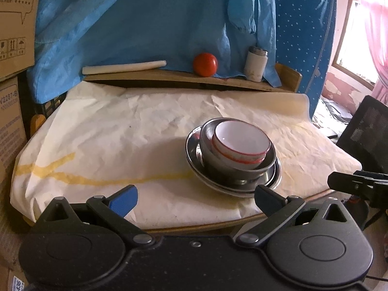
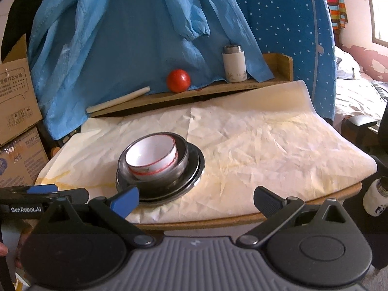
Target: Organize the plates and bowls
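Note:
A stack stands on the paper-covered table (image 1: 121, 131): steel plates (image 1: 194, 167) at the bottom, a steel bowl (image 1: 213, 162) on them, and white red-rimmed bowls (image 1: 240, 140) nested inside. The same stack shows in the right wrist view, with the plates (image 2: 196, 167) under the steel bowl (image 2: 183, 155) and the white bowls (image 2: 150, 155). My left gripper (image 1: 195, 198) is open and empty, in front of the stack near the table's front edge. My right gripper (image 2: 196, 200) is open and empty, to the right of the stack.
A wooden shelf (image 1: 169, 76) at the back holds a white stick (image 1: 123, 67), a red tomato (image 1: 205, 64) and a white flask (image 1: 255, 65). Blue cloth (image 1: 157, 19) hangs behind. Cardboard boxes (image 1: 14, 24) stand left. A black chair (image 1: 366, 131) stands right.

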Demonstrator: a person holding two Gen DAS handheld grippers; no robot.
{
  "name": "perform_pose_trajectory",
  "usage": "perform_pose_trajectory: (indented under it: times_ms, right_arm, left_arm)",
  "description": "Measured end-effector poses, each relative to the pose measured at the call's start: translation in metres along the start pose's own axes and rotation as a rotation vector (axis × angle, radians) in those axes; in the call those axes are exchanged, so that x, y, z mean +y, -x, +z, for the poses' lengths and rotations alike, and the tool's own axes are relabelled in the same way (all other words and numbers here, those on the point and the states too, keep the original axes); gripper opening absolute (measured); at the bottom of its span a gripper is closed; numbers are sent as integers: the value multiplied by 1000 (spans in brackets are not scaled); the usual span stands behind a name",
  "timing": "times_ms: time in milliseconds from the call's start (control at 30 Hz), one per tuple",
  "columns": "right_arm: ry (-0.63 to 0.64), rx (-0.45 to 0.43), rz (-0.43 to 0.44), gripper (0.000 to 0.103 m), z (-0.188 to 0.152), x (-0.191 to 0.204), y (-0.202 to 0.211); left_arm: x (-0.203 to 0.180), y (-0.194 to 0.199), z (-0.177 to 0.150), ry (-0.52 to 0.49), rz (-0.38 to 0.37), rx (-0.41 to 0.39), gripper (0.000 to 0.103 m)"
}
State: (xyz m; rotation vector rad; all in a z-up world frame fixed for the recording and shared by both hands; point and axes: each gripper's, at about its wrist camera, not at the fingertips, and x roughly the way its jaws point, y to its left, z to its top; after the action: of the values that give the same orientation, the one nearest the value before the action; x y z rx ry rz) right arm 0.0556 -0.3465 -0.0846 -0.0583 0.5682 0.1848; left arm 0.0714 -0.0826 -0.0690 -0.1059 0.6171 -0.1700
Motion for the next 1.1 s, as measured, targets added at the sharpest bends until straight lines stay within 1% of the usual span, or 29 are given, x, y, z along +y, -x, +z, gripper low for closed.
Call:
perform_pose_trajectory:
  times_ms: [233, 567, 1100]
  right_arm:
    - [6, 20, -20, 103, -6, 7, 0]
    - [15, 39, -18, 103, -8, 13, 2]
    - [17, 23, -23, 103, -11, 18, 9]
  left_arm:
    - [6, 0, -6, -1, -19, 22, 102]
    - [10, 4, -9, 8, -23, 28, 102]
    - [11, 9, -12, 3, -31, 24, 102]
